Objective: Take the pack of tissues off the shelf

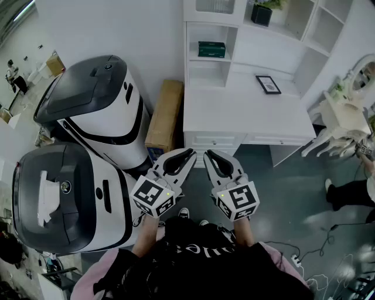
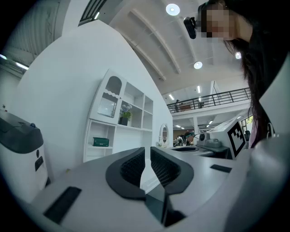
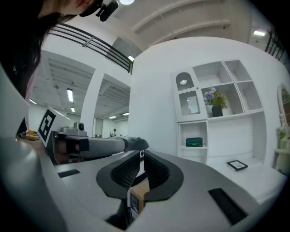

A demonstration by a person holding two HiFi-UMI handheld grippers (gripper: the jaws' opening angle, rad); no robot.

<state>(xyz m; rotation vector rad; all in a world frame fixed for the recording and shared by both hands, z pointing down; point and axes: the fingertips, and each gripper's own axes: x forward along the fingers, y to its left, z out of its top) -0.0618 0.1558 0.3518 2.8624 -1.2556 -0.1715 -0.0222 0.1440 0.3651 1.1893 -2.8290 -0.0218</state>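
Both units were closed, nothing gripped. Left hand-held gripper (image 1: pixel 191 154): pads nearly touching, only a sliver of gap in its own view (image 2: pixel 147 153). Right hand-held gripper (image 1: pixel 208 155): same, jaws together and empty (image 3: pixel 141 157). They were held side by side, just apart, low in front of the white surface (image 1: pixel 246 114) and pointing at it.

The pack of tissues (image 1: pixel 211 49) was green and sat alone in an open compartment on the left side of the shelf unit (image 1: pixel 229 35), which stood at the back of the surface. It was well apart from both grippers and untouched. It showed in the left gripper view (image 2: pixel 101 142) and the right gripper view (image 3: pixel 194 142), lying flat on the compartment floor.

An upper compartment to the right held a potted plant (image 1: pixel 261 13) in a dark pot, upright. The top-left compartment had a glazed door (image 1: pixel 214 6); I could not make out its contents.

A small picture frame (image 1: pixel 268 84) lay on the surface, right of the tissue compartment. A cardboard box (image 1: pixel 164 114) stood wedged between the surface's left end and a white-and-grey machine (image 1: pixel 96 105).
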